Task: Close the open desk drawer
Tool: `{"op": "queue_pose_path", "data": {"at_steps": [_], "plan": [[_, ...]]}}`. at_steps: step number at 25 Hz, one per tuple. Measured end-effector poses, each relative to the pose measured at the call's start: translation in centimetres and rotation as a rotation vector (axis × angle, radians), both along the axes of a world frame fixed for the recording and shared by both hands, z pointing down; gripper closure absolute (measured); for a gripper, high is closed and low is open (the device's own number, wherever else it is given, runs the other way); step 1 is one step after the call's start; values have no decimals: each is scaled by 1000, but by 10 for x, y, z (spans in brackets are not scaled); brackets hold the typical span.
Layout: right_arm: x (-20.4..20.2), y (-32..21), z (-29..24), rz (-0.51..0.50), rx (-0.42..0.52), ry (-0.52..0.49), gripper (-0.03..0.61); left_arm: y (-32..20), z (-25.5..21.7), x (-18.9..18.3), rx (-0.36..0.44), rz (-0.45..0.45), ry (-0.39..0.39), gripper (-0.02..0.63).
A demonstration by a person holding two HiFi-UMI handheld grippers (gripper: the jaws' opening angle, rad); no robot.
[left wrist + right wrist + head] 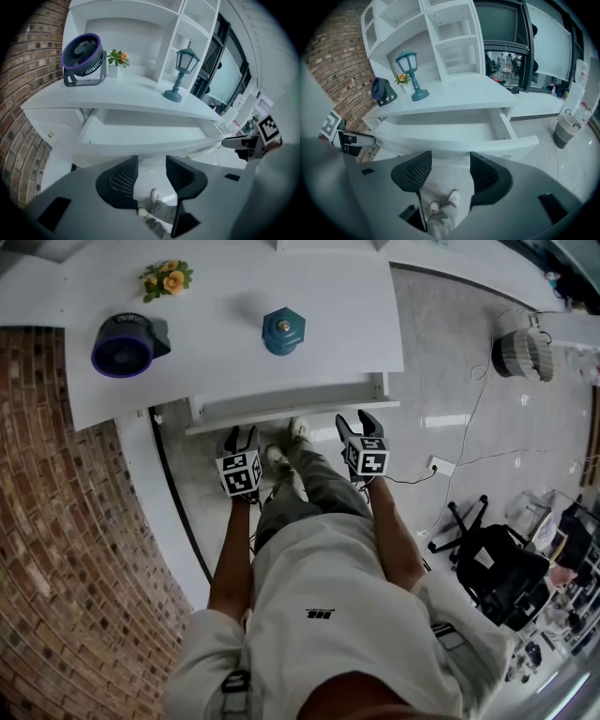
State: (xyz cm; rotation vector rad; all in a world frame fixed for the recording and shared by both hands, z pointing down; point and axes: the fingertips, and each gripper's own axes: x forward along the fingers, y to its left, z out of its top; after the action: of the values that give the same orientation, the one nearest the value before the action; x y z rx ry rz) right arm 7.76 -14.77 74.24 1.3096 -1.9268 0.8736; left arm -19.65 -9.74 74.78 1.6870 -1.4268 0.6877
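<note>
Drawer (281, 415): stands pulled out from under desk (216, 362), interior bare; left gripper (240, 435) and right gripper (356, 420) held in front of desk, jaws moderately apart on nothing; closing apparently not begun, whole push remains.

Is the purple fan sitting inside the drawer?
No, the fan stands on top of the desk, above the open drawer.

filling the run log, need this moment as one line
drawer: open | left gripper: open, empty | right gripper: open, empty | both facing drawer front
</note>
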Motion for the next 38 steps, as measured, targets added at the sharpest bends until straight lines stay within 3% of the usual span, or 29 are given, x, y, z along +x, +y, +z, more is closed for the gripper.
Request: {"op": "queue_pose_path", "data": {"at_steps": [38], "plan": [[-9,-52,0,-8,24,4,320,-53,1,-12,38,-20,-9,430]]}}
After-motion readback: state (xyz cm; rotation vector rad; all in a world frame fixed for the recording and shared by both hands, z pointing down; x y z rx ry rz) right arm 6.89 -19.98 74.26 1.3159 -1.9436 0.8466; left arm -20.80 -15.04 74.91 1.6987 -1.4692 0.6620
